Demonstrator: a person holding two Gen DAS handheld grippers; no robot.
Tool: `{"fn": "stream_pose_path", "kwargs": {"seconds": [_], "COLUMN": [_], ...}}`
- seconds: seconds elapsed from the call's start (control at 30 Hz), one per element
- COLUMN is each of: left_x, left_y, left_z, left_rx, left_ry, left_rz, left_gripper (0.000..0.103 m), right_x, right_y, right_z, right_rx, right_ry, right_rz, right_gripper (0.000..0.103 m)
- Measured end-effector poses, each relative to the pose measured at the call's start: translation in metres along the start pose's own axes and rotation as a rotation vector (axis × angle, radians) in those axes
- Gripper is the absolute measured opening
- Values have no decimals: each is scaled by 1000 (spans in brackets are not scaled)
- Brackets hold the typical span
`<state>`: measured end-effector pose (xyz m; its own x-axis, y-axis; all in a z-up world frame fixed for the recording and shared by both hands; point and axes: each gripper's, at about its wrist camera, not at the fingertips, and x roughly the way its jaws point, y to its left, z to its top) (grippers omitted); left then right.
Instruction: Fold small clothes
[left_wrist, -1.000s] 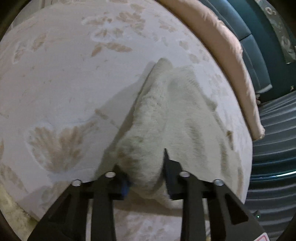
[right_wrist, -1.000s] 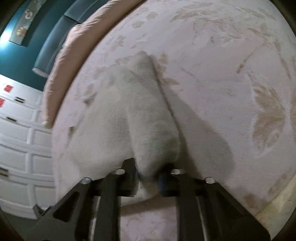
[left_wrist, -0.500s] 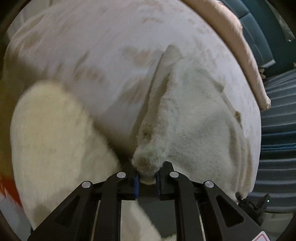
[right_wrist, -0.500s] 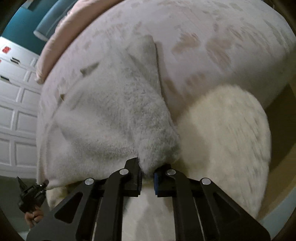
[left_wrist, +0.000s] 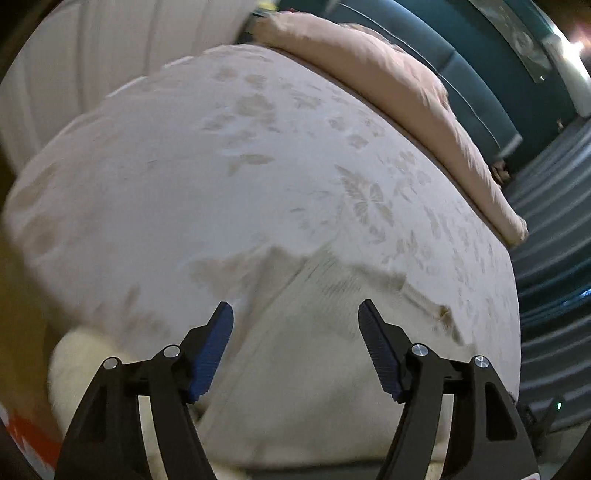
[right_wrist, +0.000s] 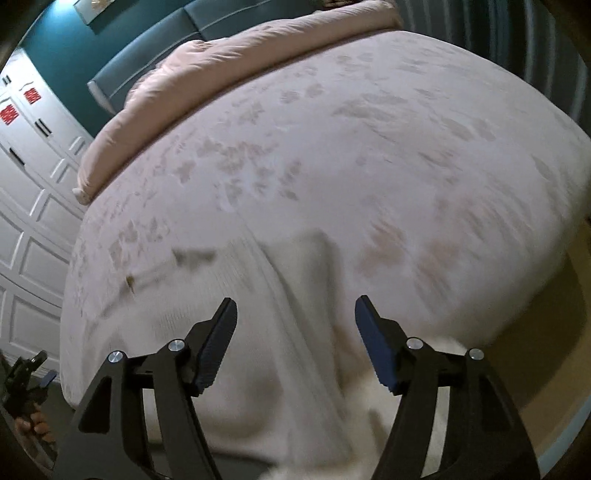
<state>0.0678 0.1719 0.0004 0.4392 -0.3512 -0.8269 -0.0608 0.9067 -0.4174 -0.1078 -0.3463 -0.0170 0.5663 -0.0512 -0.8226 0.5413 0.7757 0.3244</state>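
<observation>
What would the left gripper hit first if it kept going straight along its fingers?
Probably the pale fleece garment spread on the bed; it fills the gap between the open left gripper jaws, though blur leaves depth uncertain.

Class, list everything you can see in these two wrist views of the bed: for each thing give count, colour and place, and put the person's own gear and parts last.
fluffy garment: one, off-white, on the bed's near edge, below both grippers
bedspread: one, pale with tan leaf print, covering the bed
duvet: one, pink, bunched along the far side
headboard: one, teal, behind the duvet
wardrobe: one, white, panelled, beside the bed
left gripper: one, black with blue pads, open, empty
right gripper: one, the same, open, empty
hand: one, low left in the right view
</observation>
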Motion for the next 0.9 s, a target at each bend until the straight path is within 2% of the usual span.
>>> {"fn": "stream_pose_path", "kwargs": {"seconds": [0.07, 0.13, 0.2, 0.23, 0.27, 0.3, 0.33, 0.37, 0.4, 0.5, 0.53, 0.57, 0.6, 0.63, 0.67, 0.7, 0.73, 0.77, 0.83, 0.9], "left_x": [29, 62, 79, 90, 97, 101, 102, 98, 89, 49, 37, 34, 36, 50, 67, 83, 101, 108, 104, 105], "left_y": [-9, -16, -12, -12, -9, -9, -9, -11, -13, -24, -23, -21, -20, -18, -14, -9, -3, -1, -5, -8], "left_z": [7, 9, 11, 9, 7, 6, 7, 9, 11, 24, 28, 31, 32, 32, 31, 30, 24, 21, 18, 18], "left_rx": [27, 30, 30, 31, 24, 17, 17, 23, 29, 59, 48, 40, 47, 75, 80, 75, 60, 53, 70, 77], "left_ry": [33, 78, 101, 113, 126, 133, 131, 127, 107, -4, -29, -42, -44, -25, 6, 40, 87, 96, 64, 63], "left_rz": [2, 6, 11, 21, 28, 25, 6, -16, -22, -71, -82, -72, -49, -3, 37, 54, 82, 92, 104, 108], "left_gripper": [68, 68, 67, 62, 53, 32, 8, 8, 8, 7, 7, 7, 7, 7, 7, 7, 7, 7, 7, 7], "right_x": [34, 59, 83, 95, 98, 101, 100, 93, 77, 17, 7, 3, 9, 36, 57, 80, 88, 85, 67, 71], "right_y": [14, 24, 29, 29, 29, 30, 34, 38, 44, 44, 41, 35, 31, 21, 12, 1, -4, -5, 5, 11], "right_z": [16, 22, 22, 20, 18, 17, 16, 17, 20, 32, 33, 35, 35, 35, 34, 31, 30, 30, 32, 30], "right_rx": [-15, -19, -12, 10, 20, 20, 1, -10, -28, 9, 15, 13, 4, -13, -1, 36, 66, 99, 85, 33], "right_ry": [16, 45, 90, 115, 122, 129, 135, 118, 61, -110, -143, -169, -161, -86, -30, 39, 66, 52, -16, -20], "right_rz": [8, 11, -9, -7, 2, 14, 37, 38, 52, 221, 233, 206, 163, 80, 34, -3, -11, 14, 56, 25], "right_gripper": [64, 64, 64, 63, 49, 21, 10, 10, 9, 8, 8, 8, 8, 8, 8, 8, 8, 8, 8, 9]}}
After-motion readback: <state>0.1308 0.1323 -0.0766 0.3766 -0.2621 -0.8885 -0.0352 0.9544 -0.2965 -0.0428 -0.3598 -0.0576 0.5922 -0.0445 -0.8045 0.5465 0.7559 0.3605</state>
